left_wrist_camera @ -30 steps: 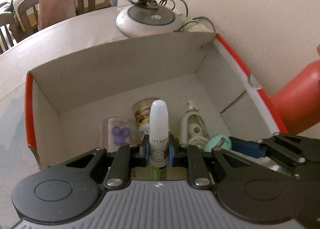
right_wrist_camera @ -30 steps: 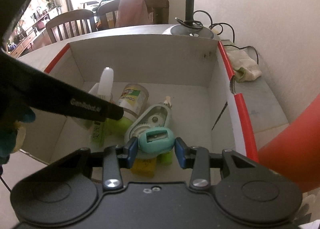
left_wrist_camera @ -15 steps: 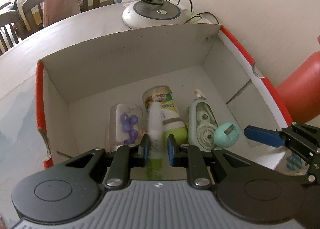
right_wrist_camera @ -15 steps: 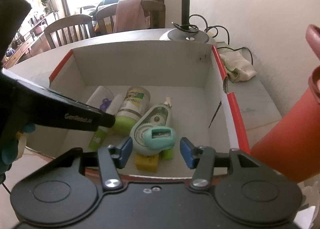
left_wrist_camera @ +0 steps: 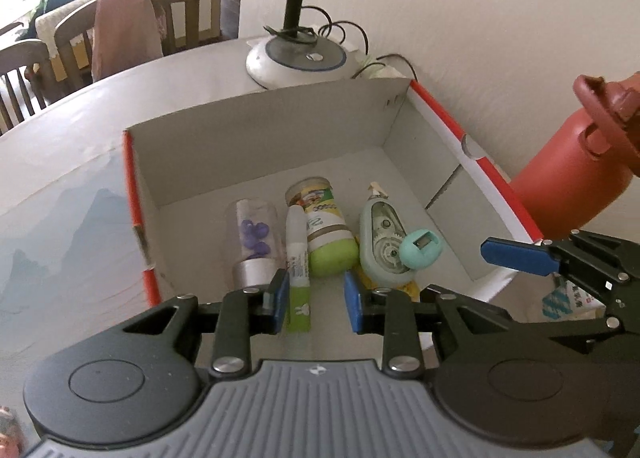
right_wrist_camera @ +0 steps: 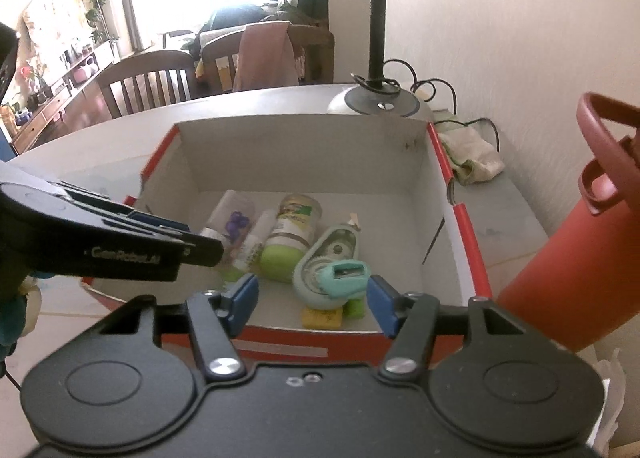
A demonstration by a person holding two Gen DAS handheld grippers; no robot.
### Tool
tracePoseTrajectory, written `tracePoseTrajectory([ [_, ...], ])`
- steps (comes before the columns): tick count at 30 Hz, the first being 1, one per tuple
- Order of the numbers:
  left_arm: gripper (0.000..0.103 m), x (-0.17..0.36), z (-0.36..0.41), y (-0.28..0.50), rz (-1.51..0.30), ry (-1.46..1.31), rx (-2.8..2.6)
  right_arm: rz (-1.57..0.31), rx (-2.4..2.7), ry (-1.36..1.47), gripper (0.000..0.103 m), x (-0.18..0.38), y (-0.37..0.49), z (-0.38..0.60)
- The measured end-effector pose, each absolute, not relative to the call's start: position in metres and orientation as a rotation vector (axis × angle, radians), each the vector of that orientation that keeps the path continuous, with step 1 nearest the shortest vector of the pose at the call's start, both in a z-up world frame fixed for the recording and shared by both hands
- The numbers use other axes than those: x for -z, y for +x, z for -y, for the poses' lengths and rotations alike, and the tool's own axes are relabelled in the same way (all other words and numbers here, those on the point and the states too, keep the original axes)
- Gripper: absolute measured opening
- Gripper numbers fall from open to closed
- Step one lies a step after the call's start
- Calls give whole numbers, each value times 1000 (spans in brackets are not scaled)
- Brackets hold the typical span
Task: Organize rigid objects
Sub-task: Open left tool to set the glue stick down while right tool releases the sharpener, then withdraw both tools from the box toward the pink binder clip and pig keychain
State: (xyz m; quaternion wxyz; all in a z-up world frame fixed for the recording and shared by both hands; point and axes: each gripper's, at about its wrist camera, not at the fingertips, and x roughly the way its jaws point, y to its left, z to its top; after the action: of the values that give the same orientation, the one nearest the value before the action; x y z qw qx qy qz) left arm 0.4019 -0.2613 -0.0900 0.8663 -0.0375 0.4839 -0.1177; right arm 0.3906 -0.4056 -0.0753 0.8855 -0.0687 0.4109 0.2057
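A red-rimmed cardboard box (left_wrist_camera: 256, 146) (right_wrist_camera: 436, 162) holds a clear jar of purple beads (left_wrist_camera: 253, 236), a white-and-green glue stick (left_wrist_camera: 297, 270) (right_wrist_camera: 252, 246), a green-capped bottle (left_wrist_camera: 324, 226) (right_wrist_camera: 290, 234), a mint correction-tape dispenser (left_wrist_camera: 380, 242) (right_wrist_camera: 324, 262) and a teal pencil sharpener (left_wrist_camera: 421, 248) (right_wrist_camera: 346, 273) resting on the dispenser. My left gripper (left_wrist_camera: 316, 300) is open above the box's near edge, over the glue stick's green end. My right gripper (right_wrist_camera: 313, 304) is open and empty, held above the box's near wall in front of the sharpener.
A red water bottle (left_wrist_camera: 580, 162) (right_wrist_camera: 576, 242) stands right of the box by the wall. A lamp base (left_wrist_camera: 298, 60) (right_wrist_camera: 380, 104) with cables sits behind the box, a crumpled cloth (right_wrist_camera: 472, 154) beside it. Chairs (right_wrist_camera: 148, 82) stand beyond the table.
My left gripper opened and dropped the glue stick into the box. My right gripper opened and released the teal sharpener onto the tape dispenser. Both grippers pulled back and up.
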Motion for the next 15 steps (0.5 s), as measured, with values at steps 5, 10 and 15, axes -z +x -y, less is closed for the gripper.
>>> tracePoseTrajectory([
  [5,29,77,245,382,-976,-92,245,-842,-440,-131,64,66,374,394],
  [10,29,66,227,361,-949,-117,247,-839,-469,-107,65,56,353,378],
  [15,29,56,201,334,-924,-136,248,-833,-499,-80,68,48,331,357],
])
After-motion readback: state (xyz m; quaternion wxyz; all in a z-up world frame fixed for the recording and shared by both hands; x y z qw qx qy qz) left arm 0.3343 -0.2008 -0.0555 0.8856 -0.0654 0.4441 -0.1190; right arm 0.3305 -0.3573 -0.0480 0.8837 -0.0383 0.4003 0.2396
